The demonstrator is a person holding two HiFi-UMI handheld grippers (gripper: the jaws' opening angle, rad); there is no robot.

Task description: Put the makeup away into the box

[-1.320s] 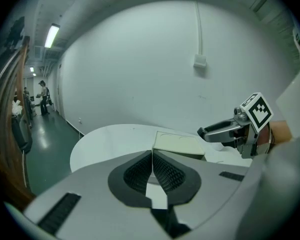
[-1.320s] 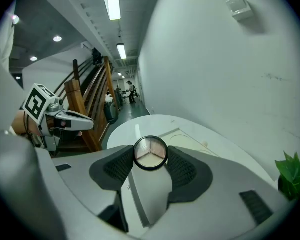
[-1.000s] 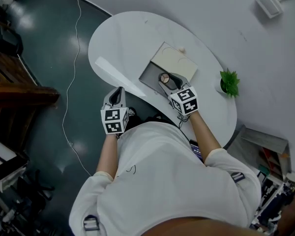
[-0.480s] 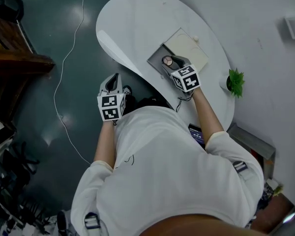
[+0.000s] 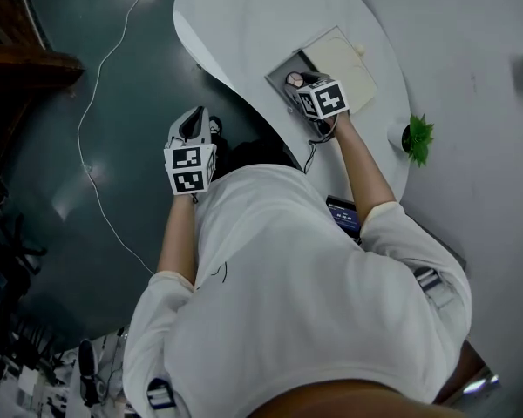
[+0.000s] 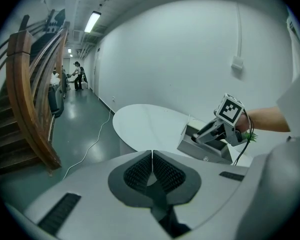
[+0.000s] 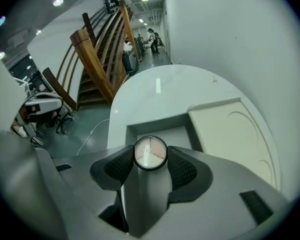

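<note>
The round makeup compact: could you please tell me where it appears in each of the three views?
Head view: the compact sits upper centre, at the right gripper's tip.
Left gripper view: too small to tell; the right gripper shows mid-right.
Right gripper view: centre, between the jaws.
Shared landmark: the open box.

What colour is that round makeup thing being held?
The makeup compact: pinkish-beige, dark rim; clearest in the right gripper view.
</note>
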